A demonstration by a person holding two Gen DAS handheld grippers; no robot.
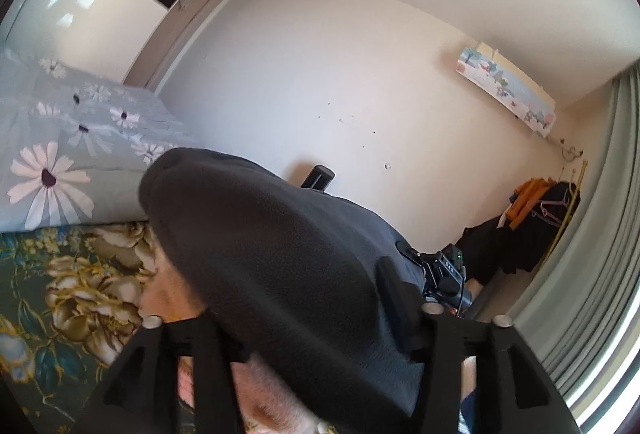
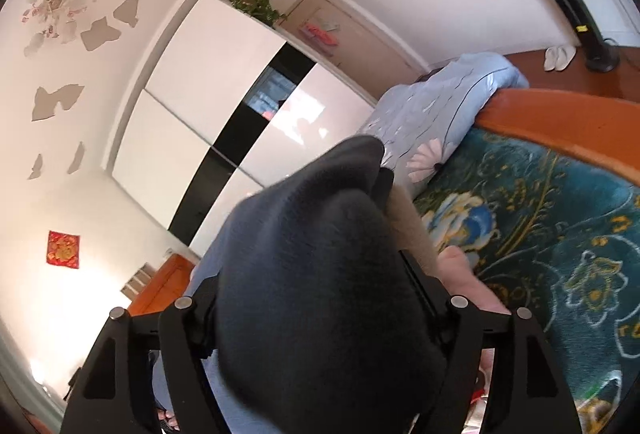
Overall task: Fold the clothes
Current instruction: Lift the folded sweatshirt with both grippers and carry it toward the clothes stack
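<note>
Both wrist views are mostly blocked by one dark fleece garment (image 1: pixel 288 266), bunched up over the bed (image 1: pixel 60 298).

Left gripper (image 1: pixel 320 334): the garment fills the gap between the jaws and drapes over them. Fingertips are buried, so I can't tell whether the pads press on the cloth or it's just lying across them. The right gripper's body shows past the garment in this view.

Right gripper (image 2: pixel 320 314): same story. The garment (image 2: pixel 320 274) is heaped between and over the jaws, pad contact hidden, grip state can't tell. A pale pinkish layer (image 2: pixel 412 230) shows at the garment's right edge, could be lining or a second piece.

Location: the garment hangs between the two grippers above the floral bedspread (image 2: pixel 540 234), with a daisy-print quilt (image 1: pixel 52 177) further back.

Risks from here, my read:
- If the jaws are loose, the fleece slides out unevenly, one corner drops first and the fold ends up skewed.
- Thick pile could snag on a jaw, so pulling away drags the garment along and undoes the fold.
- Cameras are occluded, so there's no view of the edges for lining them up.
- The garment could land on the quilt edge instead of flat bedspread, giving a lumpy fold.
</note>
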